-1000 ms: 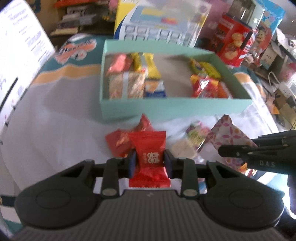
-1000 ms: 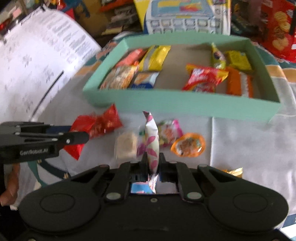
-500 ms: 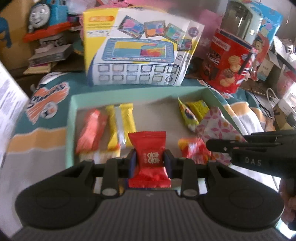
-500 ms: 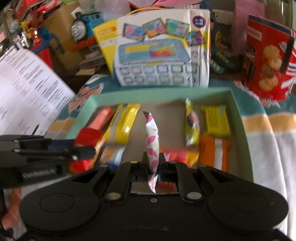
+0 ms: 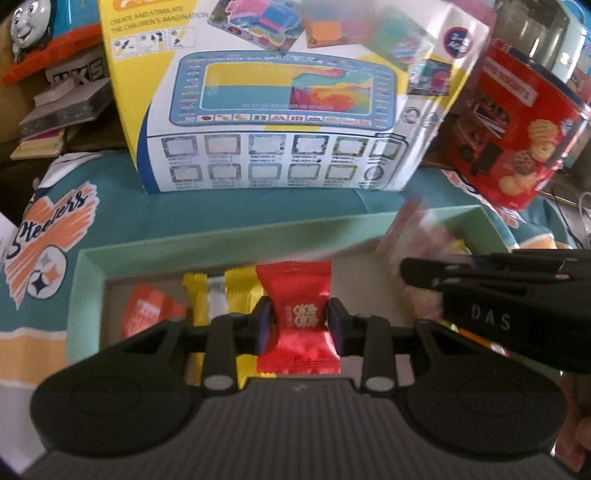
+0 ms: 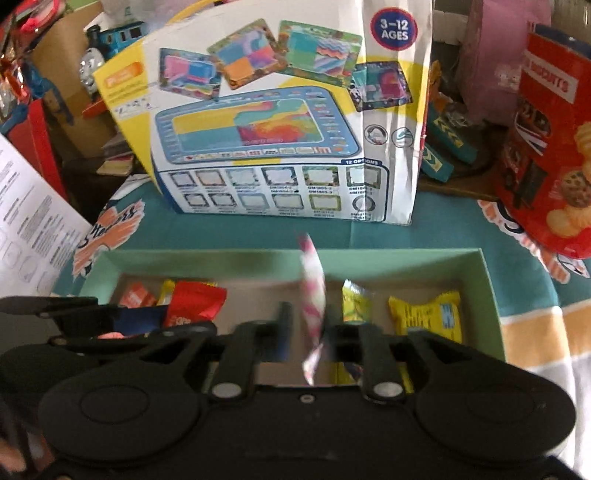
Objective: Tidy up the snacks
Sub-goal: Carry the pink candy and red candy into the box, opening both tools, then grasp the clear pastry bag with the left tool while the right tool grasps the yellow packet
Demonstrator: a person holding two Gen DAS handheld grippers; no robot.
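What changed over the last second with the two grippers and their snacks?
Both grippers carried their snacks from the cloth to over the green box. The right gripper has just opened, freeing the pink packet. The left gripper has begun opening around the red packet. Box contents stayed put.

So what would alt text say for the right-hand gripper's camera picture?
The right gripper, jaws just opening, lets a pink-and-white snack packet hang loose over a mint-green box of snacks. The left gripper brings a red packet; a toy carton stands behind.

Home playroom: toy box [image 5: 273, 103], train toy [image 5: 26, 22]
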